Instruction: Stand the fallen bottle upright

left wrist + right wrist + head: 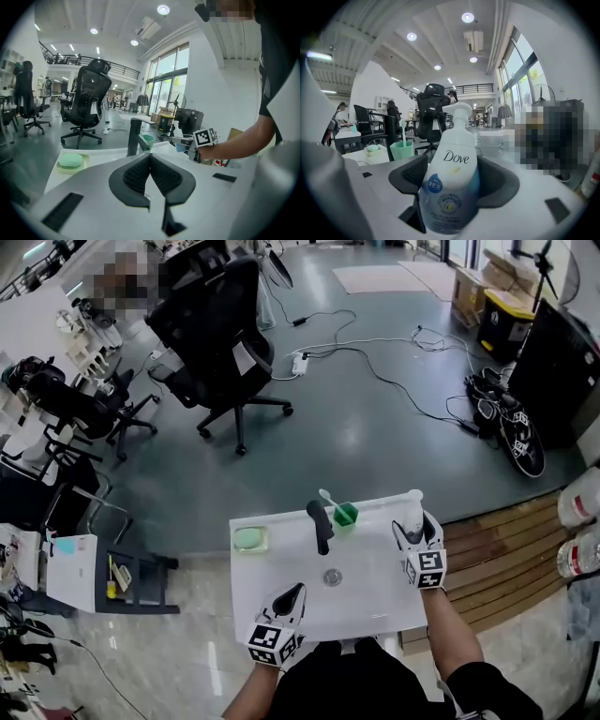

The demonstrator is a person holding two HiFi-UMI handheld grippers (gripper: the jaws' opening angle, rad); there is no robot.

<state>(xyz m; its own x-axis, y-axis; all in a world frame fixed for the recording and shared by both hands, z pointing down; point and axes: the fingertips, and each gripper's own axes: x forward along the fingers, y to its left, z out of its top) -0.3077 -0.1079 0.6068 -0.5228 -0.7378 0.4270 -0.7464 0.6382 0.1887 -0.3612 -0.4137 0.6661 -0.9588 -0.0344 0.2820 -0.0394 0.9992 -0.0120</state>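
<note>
Right gripper [451,169] jaws clamped on upright bottle [452,187] — pump topmost, left gripper [150,159] jaws pressed together, empty — tap [134,137] beyond them

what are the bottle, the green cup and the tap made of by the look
The bottle is likely plastic: glossy white fading to translucent blue, with a printed label and a moulded pump head. The cup is probably plastic too, smooth and slightly translucent green. The tap looks like metal with a matte black coat; no shine shows, so plastic cannot be ruled out.
</note>
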